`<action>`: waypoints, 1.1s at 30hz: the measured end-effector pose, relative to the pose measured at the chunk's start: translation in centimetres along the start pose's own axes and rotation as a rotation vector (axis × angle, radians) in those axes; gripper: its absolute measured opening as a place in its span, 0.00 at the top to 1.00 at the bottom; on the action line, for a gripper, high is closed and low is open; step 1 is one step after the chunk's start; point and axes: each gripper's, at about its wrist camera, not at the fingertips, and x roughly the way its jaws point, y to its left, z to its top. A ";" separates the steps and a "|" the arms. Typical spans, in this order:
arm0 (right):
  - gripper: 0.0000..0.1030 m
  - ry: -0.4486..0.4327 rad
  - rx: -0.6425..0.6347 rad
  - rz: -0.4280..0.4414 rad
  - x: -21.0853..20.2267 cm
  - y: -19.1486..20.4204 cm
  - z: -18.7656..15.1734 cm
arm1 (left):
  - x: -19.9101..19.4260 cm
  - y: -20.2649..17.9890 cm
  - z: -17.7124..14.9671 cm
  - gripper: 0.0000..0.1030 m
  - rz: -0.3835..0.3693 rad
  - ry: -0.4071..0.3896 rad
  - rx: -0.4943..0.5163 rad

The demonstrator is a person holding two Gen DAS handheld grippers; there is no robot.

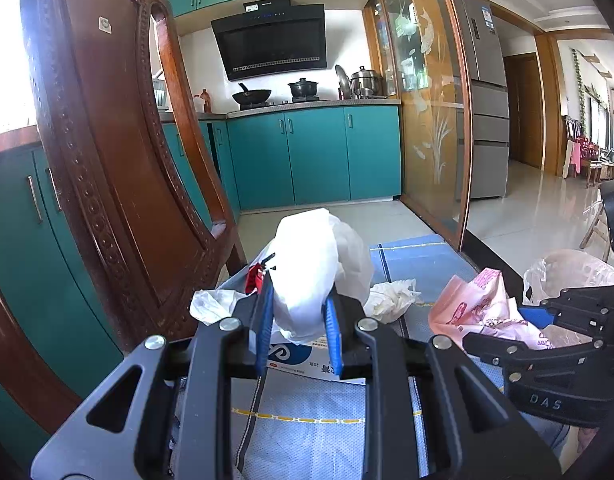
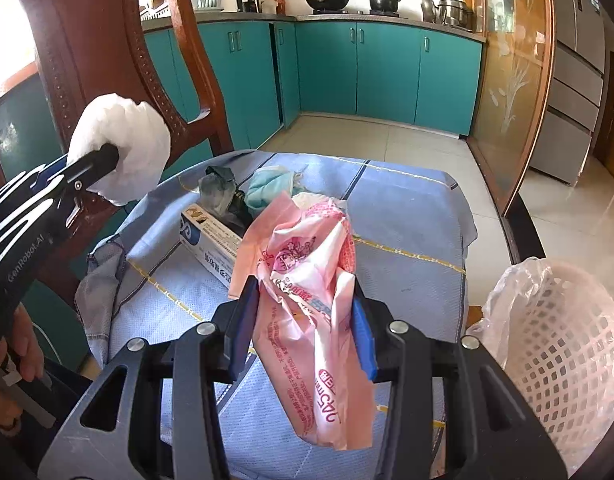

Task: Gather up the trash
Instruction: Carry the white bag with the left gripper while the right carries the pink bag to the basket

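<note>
Presently a crumpled white paper wad is clamped by the left gripper and a pink printed plastic bag by the right gripper; carrying to the white lattice basket is likely called for next.

Right gripper clamped on a pink plastic wrapper, blue pads pressing both sides, wrapper crumpled and hanging below the jaws. Over at left, left gripper pinching a wad of white paper, held up off the table in front of a wooden chair. Blue cloth spread underneath, with a long white box, a grey scrap and a teal rag bunched together. White mesh basket with a clear liner at the right edge.
</note>
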 end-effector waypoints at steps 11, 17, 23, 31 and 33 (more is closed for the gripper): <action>0.58 0.005 -0.004 -0.005 0.1 0.0 0.0 | -0.1 0.0 -0.1 0.77 0.001 -0.003 -0.008; 0.58 -0.002 -0.003 -0.008 0.0 -0.1 0.0 | -0.2 0.0 -0.1 0.77 0.000 -0.003 -0.008; 0.58 -0.001 -0.003 -0.010 0.0 0.0 0.0 | -0.2 0.0 -0.1 0.77 0.001 -0.003 -0.007; 0.58 -0.013 0.001 -0.016 -0.2 0.0 0.0 | -0.3 0.0 0.0 0.77 -0.001 -0.003 -0.010; 0.58 -0.034 0.007 -0.033 -0.8 -0.4 0.1 | -0.2 0.0 0.0 0.77 -0.003 -0.006 -0.013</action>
